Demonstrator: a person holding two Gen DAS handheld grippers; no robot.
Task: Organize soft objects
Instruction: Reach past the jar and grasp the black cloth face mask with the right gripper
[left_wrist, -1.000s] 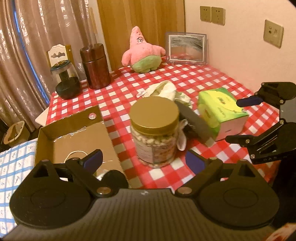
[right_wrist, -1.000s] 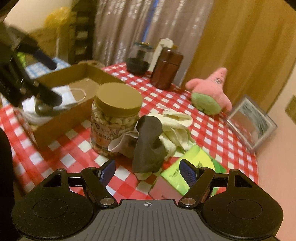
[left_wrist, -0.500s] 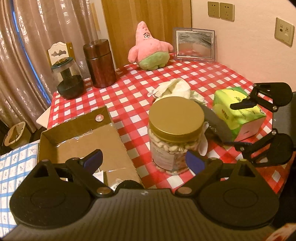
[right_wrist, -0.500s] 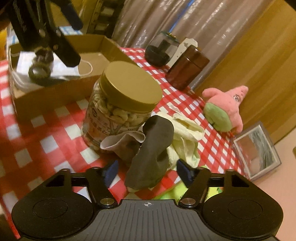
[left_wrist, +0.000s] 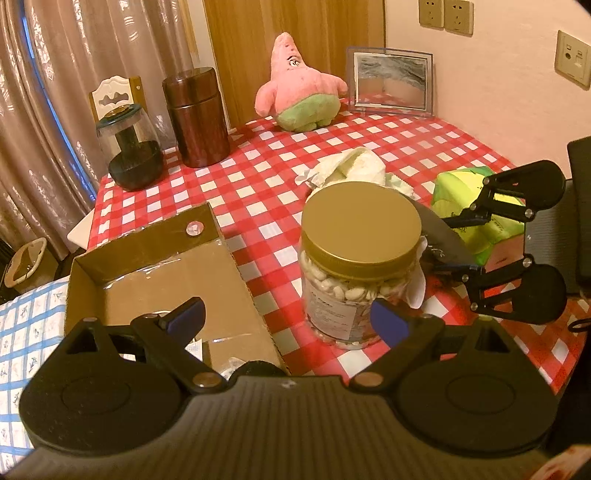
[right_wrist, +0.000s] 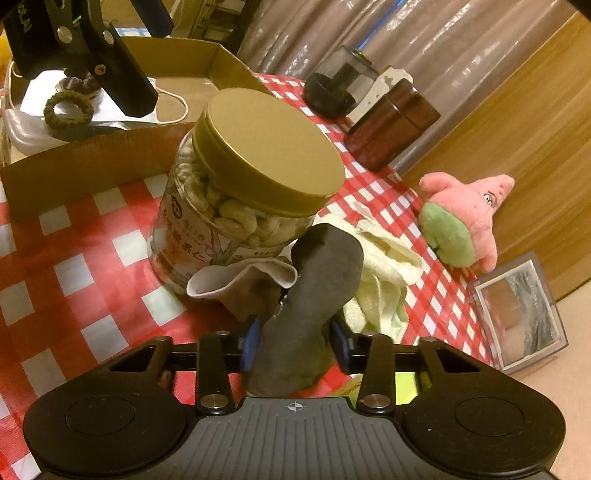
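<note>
1. The right gripper (right_wrist: 294, 349) has its fingers closed on a dark grey sock (right_wrist: 314, 295), the blue pads pressing it from both sides. The sock stands up between them, its far end bent over toward the nut jar (right_wrist: 243, 199).
2. The sock sits on the table (right_wrist: 74, 273) just at 5 o'clock of the jar, touching a pale grey cloth (right_wrist: 236, 280) that lies against the jar's base.
3. A cream towel (right_wrist: 380, 280) is bunched just beyond the sock, at 3 o'clock of the jar.
4. The left gripper (left_wrist: 287, 319) hovers with its fingers spread wide and holds nothing; the jar stands ahead of its right fingertip.
5. A cardboard box (left_wrist: 155, 273) lies at 9 o'clock of the jar in the left wrist view. In the right wrist view it holds a green hair tie (right_wrist: 68, 110) and a white face mask.
6. A pink starfish plush (left_wrist: 301, 86) sits at the far edge of the table, at 12 o'clock, beside a picture frame (left_wrist: 389, 82).
7. A green tissue pack (left_wrist: 476, 218) lies at 3 o'clock of the jar, partly behind the right gripper.
</note>
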